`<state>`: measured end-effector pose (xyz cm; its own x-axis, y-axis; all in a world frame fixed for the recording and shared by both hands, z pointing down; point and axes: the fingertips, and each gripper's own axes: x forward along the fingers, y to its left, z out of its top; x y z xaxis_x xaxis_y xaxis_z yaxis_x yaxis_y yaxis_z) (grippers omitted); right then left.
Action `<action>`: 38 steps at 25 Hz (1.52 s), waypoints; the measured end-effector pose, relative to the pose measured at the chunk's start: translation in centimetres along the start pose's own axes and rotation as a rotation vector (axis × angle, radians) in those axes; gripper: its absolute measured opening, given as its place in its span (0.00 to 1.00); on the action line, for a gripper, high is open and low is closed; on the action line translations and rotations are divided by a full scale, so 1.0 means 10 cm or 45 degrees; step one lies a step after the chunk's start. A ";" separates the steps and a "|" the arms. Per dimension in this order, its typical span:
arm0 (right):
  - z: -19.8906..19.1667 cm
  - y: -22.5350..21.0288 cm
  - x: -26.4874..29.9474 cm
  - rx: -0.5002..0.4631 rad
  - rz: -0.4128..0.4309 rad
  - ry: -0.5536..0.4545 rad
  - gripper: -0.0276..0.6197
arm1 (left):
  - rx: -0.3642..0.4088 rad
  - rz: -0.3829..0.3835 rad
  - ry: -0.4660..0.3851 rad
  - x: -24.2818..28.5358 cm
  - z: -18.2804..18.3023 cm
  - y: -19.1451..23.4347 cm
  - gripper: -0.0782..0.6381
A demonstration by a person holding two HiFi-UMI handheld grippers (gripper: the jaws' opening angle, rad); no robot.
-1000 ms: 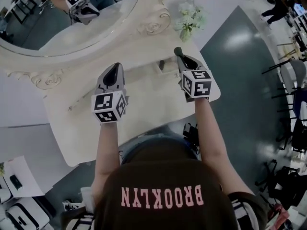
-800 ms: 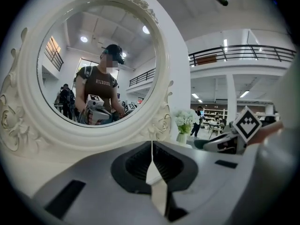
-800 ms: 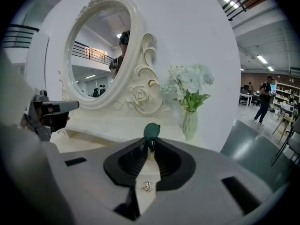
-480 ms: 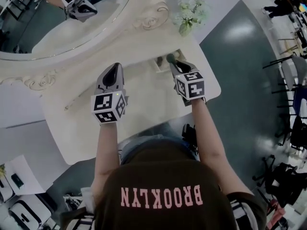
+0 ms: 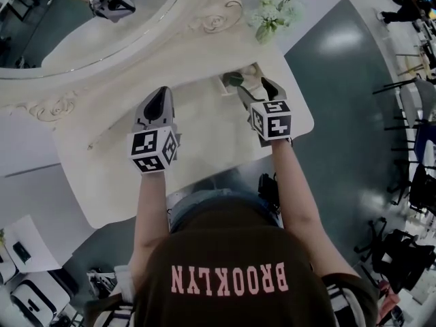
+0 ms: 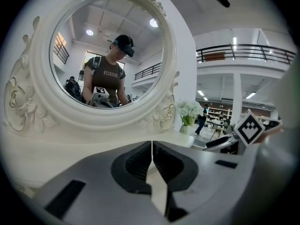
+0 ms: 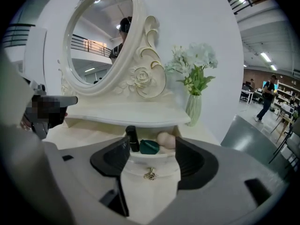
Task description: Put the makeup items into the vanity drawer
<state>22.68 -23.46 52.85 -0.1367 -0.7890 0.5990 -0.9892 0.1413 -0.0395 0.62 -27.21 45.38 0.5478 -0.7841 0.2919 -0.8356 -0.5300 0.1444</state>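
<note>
The small vanity drawer (image 7: 149, 163) with a gold knob stands pulled open under the shelf. In it lie a black tube (image 7: 132, 138), a dark green item (image 7: 150, 146) and a beige sponge (image 7: 165, 140). My right gripper (image 7: 151, 159) hangs just before and above the drawer (image 5: 225, 82). Its jaws have just been opening and now stand wide apart with nothing pressed between them. In the head view the green item (image 5: 235, 79) lies in the drawer beyond the right gripper (image 5: 257, 90). My left gripper (image 5: 158, 102) is shut and empty over the tabletop at the left, also seen in its own view (image 6: 152, 146).
An oval mirror (image 5: 88, 26) in a carved cream frame stands at the back of the vanity table (image 5: 204, 142). A vase of white flowers (image 5: 272, 16) stands right of it, behind the drawer. The table's right edge drops to a grey floor (image 5: 340, 80).
The right gripper came down to the drawer with the dark green item in its jaws, then opened; the item now lies in the drawer. The left gripper sank slightly.
</note>
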 end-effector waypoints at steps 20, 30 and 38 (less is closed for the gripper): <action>0.37 0.54 -1.32 0.056 -0.201 -0.484 0.04 | 0.104 -0.135 -0.152 -0.86 0.27 -0.11 0.12; 0.34 0.71 -1.84 0.006 -0.286 -0.554 0.04 | 0.213 -0.163 -0.261 -1.20 0.48 -0.33 0.12; 0.51 0.55 -2.22 -0.057 -0.298 -0.610 0.04 | 0.231 -0.186 -0.338 -1.27 0.76 -0.74 0.12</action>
<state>20.01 -8.19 35.27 0.0679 -0.9855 0.1553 -0.9943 -0.0540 0.0922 0.21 -15.78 33.39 0.6725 -0.7397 0.0212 -0.7397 -0.6728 -0.0107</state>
